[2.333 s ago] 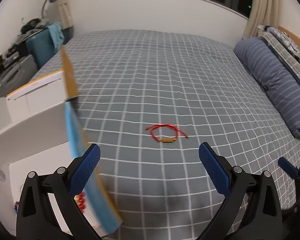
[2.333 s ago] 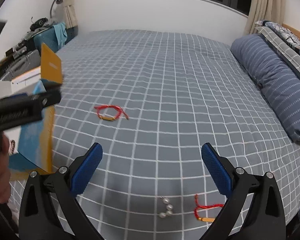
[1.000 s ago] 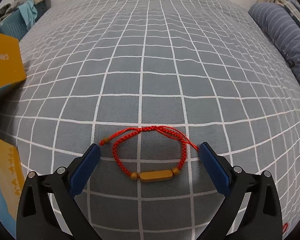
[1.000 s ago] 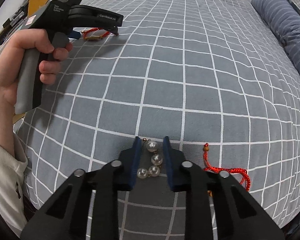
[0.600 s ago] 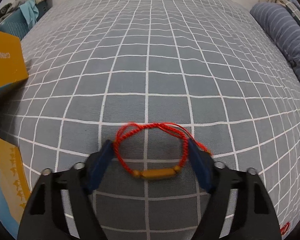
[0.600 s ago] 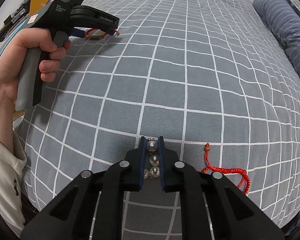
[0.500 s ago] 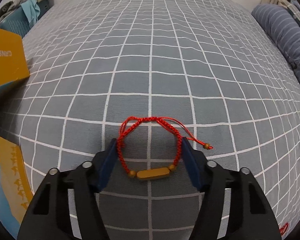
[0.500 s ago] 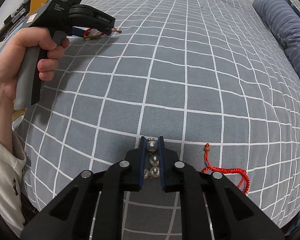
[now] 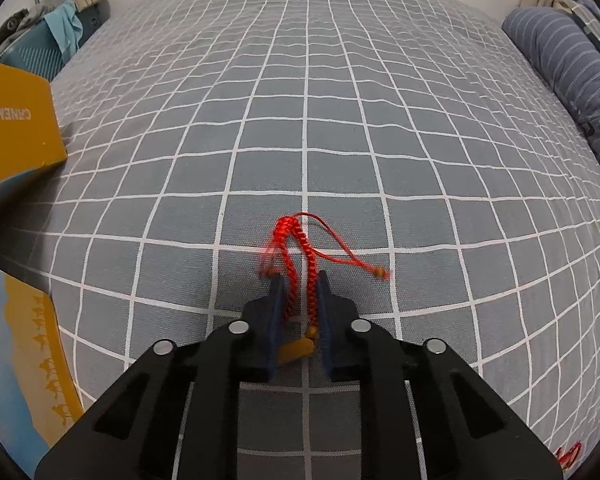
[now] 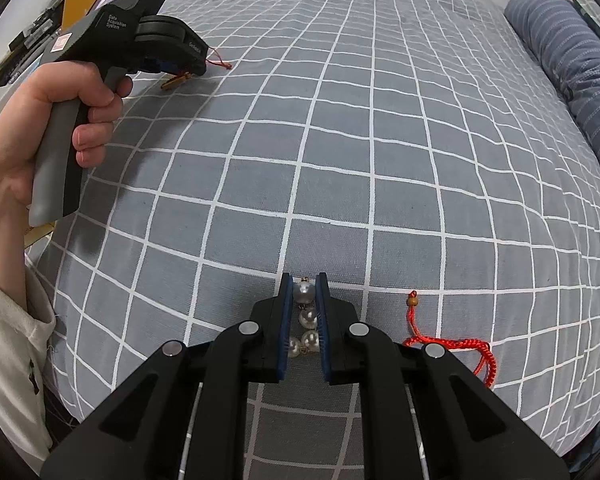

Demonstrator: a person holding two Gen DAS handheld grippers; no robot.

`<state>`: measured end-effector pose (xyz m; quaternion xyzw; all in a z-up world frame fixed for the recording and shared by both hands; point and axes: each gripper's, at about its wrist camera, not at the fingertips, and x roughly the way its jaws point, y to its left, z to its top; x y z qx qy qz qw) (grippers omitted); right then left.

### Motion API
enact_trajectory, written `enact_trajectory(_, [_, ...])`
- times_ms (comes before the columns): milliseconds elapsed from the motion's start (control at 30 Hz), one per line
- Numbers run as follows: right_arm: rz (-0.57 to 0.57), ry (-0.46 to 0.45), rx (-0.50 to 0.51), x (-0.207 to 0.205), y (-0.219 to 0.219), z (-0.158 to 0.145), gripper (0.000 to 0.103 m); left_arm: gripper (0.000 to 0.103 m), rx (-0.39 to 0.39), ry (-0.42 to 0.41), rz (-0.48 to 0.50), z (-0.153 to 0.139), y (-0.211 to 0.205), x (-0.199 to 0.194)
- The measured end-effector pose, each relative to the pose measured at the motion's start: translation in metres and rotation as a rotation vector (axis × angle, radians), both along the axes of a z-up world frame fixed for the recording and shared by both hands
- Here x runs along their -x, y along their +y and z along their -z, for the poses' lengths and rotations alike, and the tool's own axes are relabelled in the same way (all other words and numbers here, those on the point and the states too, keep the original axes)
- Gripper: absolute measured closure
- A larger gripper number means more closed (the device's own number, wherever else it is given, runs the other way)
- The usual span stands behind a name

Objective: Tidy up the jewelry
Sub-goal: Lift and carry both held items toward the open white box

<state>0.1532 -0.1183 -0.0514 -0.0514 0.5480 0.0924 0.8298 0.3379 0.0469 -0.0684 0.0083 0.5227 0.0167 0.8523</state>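
Left tool (image 9: 299,280) angled down at bed (image 9: 340,120), jaws closing on red braided bracelet (image 9: 296,256), cords squeezed into narrow loop between blue pads (image 9: 277,312). Gold bar of bracelet tilted up between pads at the back, loose tail with small bead lying off to the right on the cover. Motion blur on the cords.

Right tool (image 10: 303,280) pressed together, pinching pearl piece (image 10: 305,320) — four pearls lined up between pads, top pearl at fingertips, small gold fitting poking out above. Resting on grey checked bed cover near front edge.

Second red bracelet (image 10: 452,344) lying just right of right tool, partly hidden behind its arm, bead end pointing away.

Left hand (image 10: 40,120) gripping grey handle, pale sleeve (image 10: 8,344) at lower left. Yellow box (image 9: 16,128) at left edge of bed. Striped blue pillow (image 9: 568,64) far right.
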Motion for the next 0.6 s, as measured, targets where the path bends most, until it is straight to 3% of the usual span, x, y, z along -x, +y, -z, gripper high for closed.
enact_trajectory(600, [0.008, -0.027, -0.003, 0.004, 0.004, -0.007, 0.092, 0.095, 0.039, 0.005, 0.012, -0.013, 0.000, 0.015])
